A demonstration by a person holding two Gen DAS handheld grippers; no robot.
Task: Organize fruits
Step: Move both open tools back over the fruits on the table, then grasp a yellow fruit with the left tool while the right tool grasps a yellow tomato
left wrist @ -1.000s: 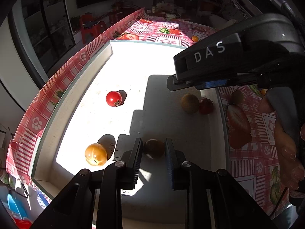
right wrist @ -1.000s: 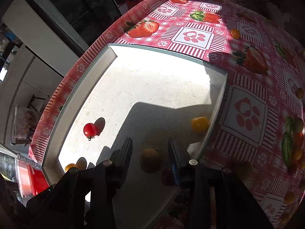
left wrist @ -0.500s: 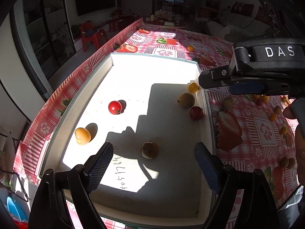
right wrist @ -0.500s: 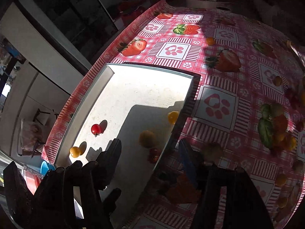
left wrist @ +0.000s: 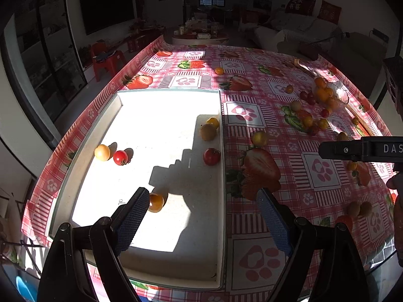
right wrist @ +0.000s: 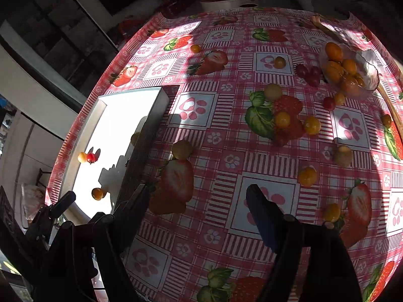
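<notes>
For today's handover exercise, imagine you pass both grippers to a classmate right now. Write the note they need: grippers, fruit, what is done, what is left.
Left gripper: open, empty, over the near end of the shallow white rectangular tray.
Right gripper: jaws have just been opening, nothing between them, over the pink checked strawberry tablecloth.
Done: six small fruits lie in the tray, including a red cherry tomato and an orange one by the left fingers.
Left: many small fruits loose on the cloth, nearest a yellow-green one beside the tray; more in the clear glass bowl.
</notes>
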